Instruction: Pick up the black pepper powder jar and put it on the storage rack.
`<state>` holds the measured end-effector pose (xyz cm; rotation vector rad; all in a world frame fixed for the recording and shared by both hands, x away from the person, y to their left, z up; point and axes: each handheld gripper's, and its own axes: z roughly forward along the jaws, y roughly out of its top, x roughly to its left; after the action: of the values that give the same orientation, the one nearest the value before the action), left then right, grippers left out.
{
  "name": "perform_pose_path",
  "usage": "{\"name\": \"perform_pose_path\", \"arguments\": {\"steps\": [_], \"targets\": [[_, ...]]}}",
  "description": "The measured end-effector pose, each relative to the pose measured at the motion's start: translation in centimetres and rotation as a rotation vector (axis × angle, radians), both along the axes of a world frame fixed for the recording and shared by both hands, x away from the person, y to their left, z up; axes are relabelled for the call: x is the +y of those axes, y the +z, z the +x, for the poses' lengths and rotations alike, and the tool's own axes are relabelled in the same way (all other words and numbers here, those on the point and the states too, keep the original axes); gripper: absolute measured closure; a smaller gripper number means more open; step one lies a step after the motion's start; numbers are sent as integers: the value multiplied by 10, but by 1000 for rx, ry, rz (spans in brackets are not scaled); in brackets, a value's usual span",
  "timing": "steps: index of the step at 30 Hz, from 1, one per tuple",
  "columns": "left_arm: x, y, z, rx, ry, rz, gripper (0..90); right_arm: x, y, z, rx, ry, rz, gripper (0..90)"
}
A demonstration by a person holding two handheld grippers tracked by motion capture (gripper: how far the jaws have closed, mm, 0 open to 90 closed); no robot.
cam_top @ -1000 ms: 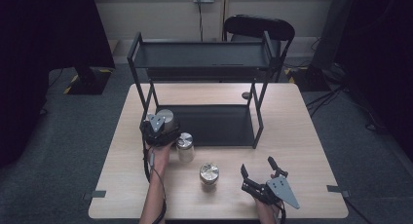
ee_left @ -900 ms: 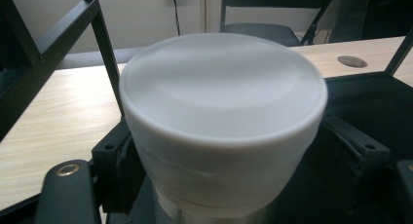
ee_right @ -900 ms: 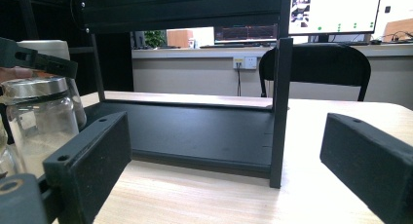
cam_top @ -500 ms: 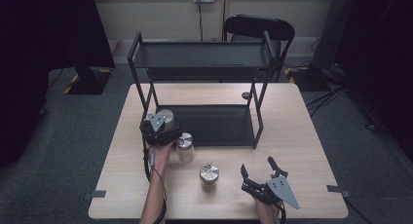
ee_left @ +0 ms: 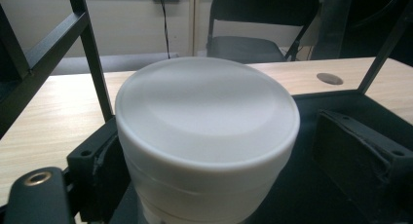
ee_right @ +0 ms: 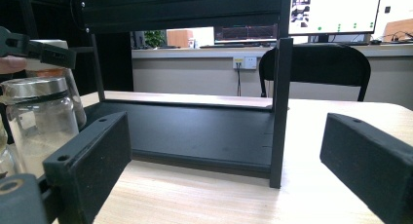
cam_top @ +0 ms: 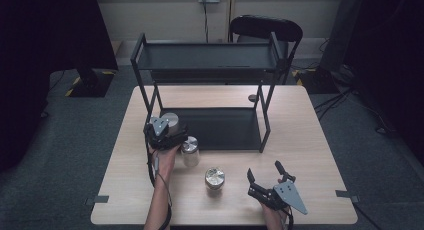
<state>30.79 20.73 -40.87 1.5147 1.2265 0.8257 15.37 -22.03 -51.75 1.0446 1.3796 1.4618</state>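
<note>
A jar with a white lid [cam_top: 170, 121] [ee_left: 207, 117] stands on the left end of the black rack's lower shelf [cam_top: 220, 127] [ee_left: 302, 195]. My left gripper [cam_top: 169, 133] [ee_left: 219, 141] is open around it. Its jaws have just been opening: the right pad [ee_left: 360, 165] stands clear of the jar and the left pad [ee_left: 100, 165] is close beside it. A silver-lidded glass jar [cam_top: 190, 150] [ee_right: 39, 119] stands on the table just right of that hand. Another jar [cam_top: 214, 177] stands nearer the front. My right gripper [cam_top: 263, 171] [ee_right: 224, 136] rests open and empty at the front right.
The two-tier black rack [cam_top: 207, 57] [ee_right: 280, 102] takes up the middle of the wooden table [cam_top: 310, 140]. A small round grommet [cam_top: 252, 97] [ee_left: 329, 78] is set in the tabletop behind it. A black chair [cam_top: 267, 27] stands beyond the far edge.
</note>
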Motion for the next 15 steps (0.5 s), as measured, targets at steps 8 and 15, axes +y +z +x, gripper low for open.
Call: {"name": "perform_pose_path", "arguments": {"steps": [8, 15], "targets": [[1, 2, 0, 7, -2, -21, 102, 0, 0, 0, 0, -1, 1, 33], [4, 6, -3, 12, -8, -60, 98, 0, 0, 0, 0, -2, 1, 33]]}}
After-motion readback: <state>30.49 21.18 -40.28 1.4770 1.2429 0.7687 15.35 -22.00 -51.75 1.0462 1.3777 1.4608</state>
